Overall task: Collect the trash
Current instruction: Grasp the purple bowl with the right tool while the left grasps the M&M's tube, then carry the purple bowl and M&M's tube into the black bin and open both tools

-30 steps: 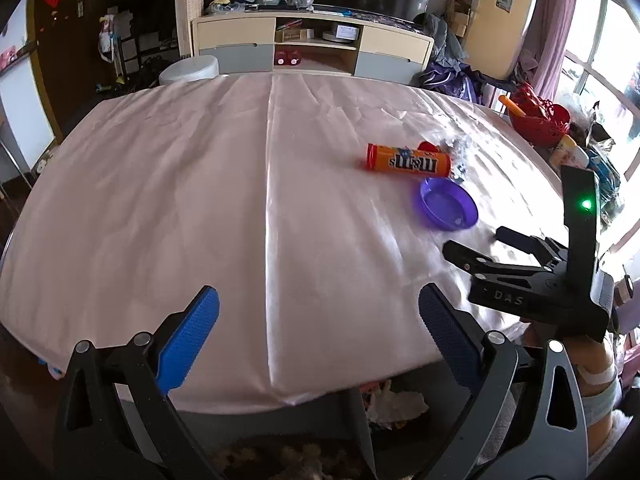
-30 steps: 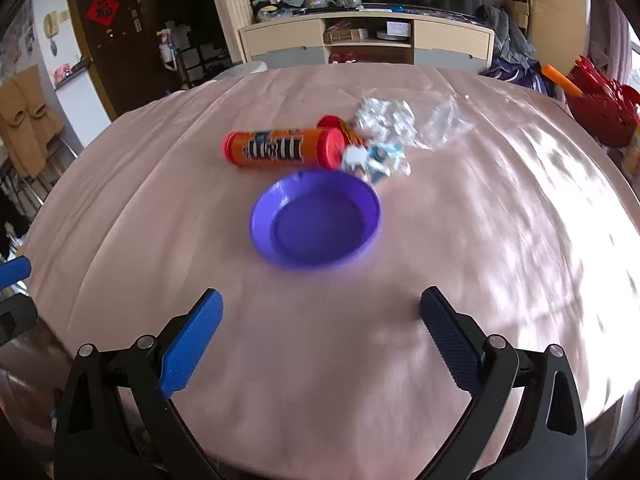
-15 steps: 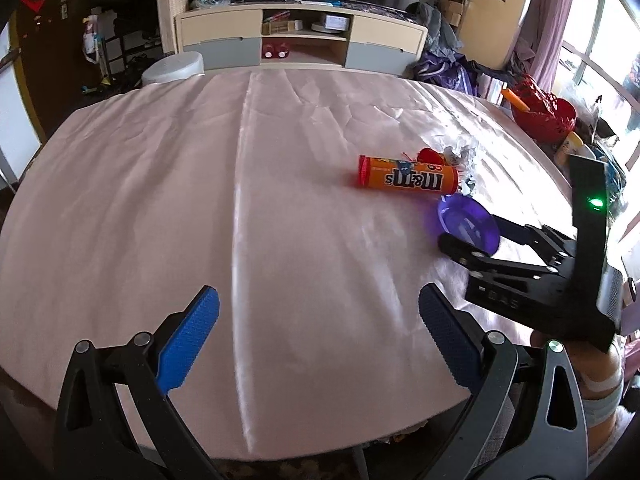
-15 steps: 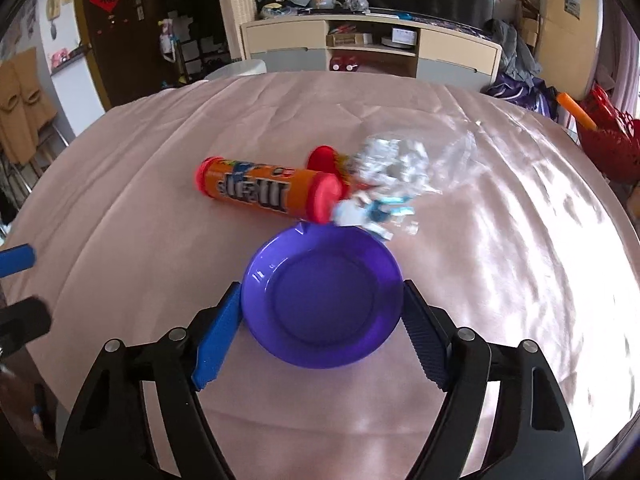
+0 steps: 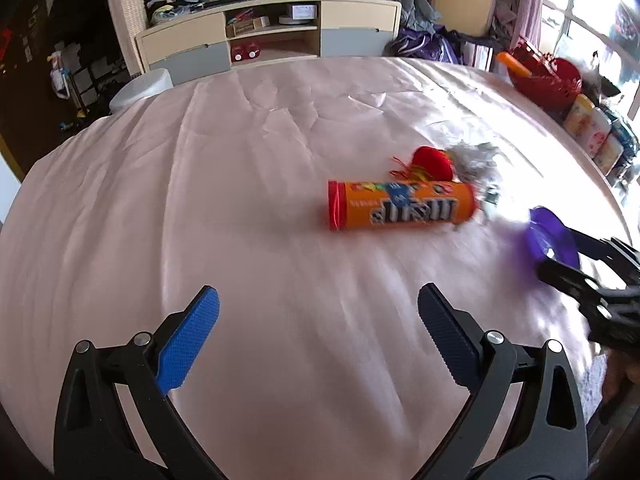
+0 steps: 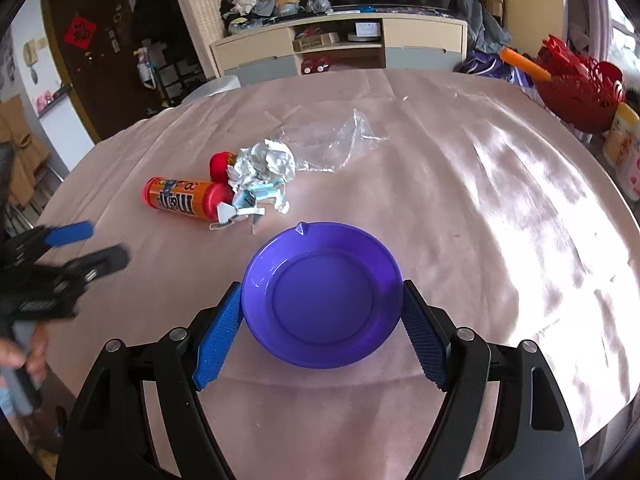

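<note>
A purple dish [image 6: 320,272] sits between the blue pads of my right gripper [image 6: 322,290], which is shut on its rim from both sides; the dish holds nothing. Beyond it to the left lie an orange candy tube [image 6: 184,198], a red cap [image 6: 220,164], crumpled foil [image 6: 264,160], a torn white-and-blue wrapper [image 6: 248,204] and a clear plastic bag [image 6: 328,140]. My left gripper [image 5: 318,304] is open over bare cloth, short of the orange tube [image 5: 400,210]. Its view shows the dish [image 5: 552,236] blurred at far right in the right gripper [image 5: 580,264].
A pink cloth [image 5: 200,200] covers the round table. Past its far edge stand a cabinet [image 6: 340,48] and a white stool [image 5: 140,90]. A red basket [image 6: 576,84] and some bottles [image 5: 592,128] sit off the right edge.
My right gripper went forward to the dish and closed on its rim; dish and gripper now stand farther from the tube. My left gripper moved closer to the trash.
</note>
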